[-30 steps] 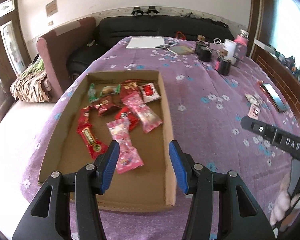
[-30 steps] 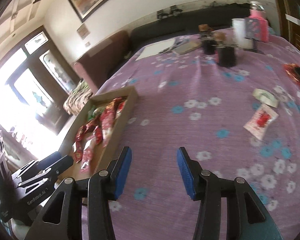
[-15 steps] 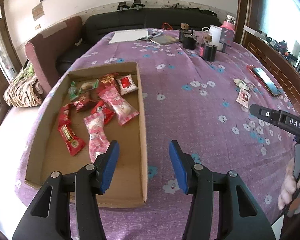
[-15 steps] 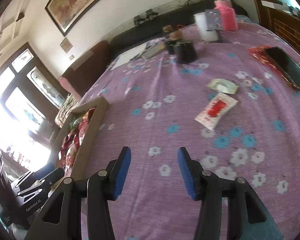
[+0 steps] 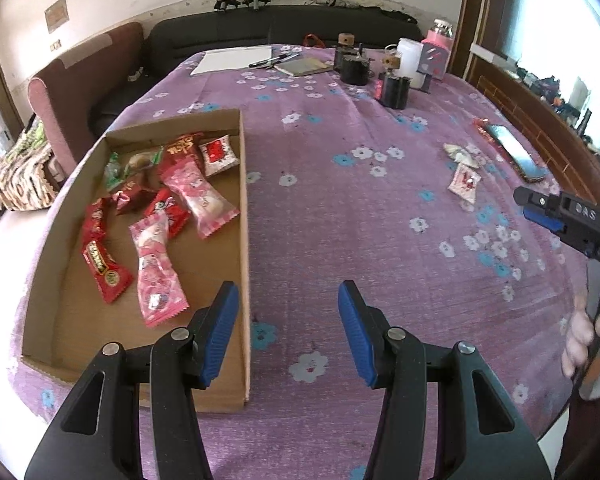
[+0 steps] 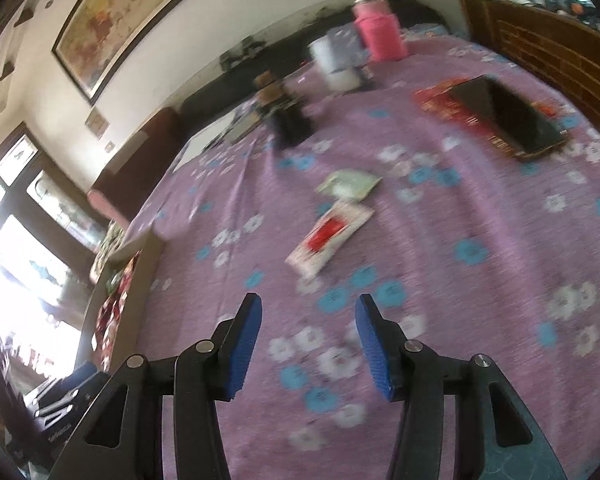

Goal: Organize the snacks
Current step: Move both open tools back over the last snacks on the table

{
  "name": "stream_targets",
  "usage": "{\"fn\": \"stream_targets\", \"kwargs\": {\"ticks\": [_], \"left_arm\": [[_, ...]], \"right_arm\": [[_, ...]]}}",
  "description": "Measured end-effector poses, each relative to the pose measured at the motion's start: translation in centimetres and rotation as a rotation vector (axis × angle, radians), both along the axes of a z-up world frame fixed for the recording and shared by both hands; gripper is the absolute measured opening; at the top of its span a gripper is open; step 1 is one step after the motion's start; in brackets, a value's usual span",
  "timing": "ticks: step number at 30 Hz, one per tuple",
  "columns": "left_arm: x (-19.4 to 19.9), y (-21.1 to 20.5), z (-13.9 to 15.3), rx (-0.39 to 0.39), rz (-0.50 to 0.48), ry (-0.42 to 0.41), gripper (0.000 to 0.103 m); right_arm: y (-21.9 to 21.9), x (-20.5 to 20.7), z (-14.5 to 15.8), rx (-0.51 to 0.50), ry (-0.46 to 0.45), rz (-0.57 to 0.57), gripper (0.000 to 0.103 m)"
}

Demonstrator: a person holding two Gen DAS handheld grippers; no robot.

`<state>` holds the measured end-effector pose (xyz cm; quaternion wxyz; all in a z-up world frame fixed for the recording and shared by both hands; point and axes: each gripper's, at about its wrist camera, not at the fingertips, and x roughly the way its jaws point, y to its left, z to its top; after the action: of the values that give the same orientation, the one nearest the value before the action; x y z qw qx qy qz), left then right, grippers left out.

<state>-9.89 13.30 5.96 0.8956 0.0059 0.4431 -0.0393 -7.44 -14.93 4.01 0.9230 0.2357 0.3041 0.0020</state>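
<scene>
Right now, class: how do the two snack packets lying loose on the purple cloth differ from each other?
The white-and-red packet is long and flat with a red print; the pale green packet is shorter, crumpled and shows no red. The white-and-red packet lies nearer the right gripper. Both rest outside the cardboard tray, close together.

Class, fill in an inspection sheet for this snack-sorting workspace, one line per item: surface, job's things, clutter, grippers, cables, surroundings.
Surface: purple floral tablecloth.
Job's things: shallow cardboard tray holding wrapped snacks; white-and-red snack packet and pale green packet lie outside it on the cloth.
Clutter: black phone, pink bottle, white paper sheet.
Grippers: left hand-held gripper open, empty; right hand-held gripper open, empty.
Cables: nothing seen.
Surroundings: black sofa, framed picture.
</scene>
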Motion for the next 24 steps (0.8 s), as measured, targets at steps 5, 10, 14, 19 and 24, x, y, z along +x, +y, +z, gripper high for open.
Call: {"fn": "stream_targets", "kwargs": {"ticks": [5, 10, 14, 19, 24], "left_arm": [[0.0, -0.5, -0.1, -0.056, -0.03, -0.001, 0.05], [0.3, -1.3, -0.6, -0.079, -0.056, 0.017, 0.05], [0.2, -1.6, -0.9, -0.075, -0.069, 0.031, 0.05], [-0.1, -1.2, -1.0, -0.074, -0.068, 0.045, 0.05], [0.0, -0.3, -1.2, -0.09, -0.047, 0.053, 0.05]], "right_arm": [[-3.8, 0.4, 1.4, -0.036, -0.026, -0.128, 0.051], [-5.8, 3.8, 2.2, -0.047, -0.013, -0.167, 0.053], [-5.5, 8.7, 2.4, -0.086, 0.028, -0.135, 0.053], [-4.2, 14.4, 1.0, -0.186, 0.117, -0.116, 0.052], [-2.5, 15.6, -0.1, -0.159, 0.148, -0.053, 0.035]]}}
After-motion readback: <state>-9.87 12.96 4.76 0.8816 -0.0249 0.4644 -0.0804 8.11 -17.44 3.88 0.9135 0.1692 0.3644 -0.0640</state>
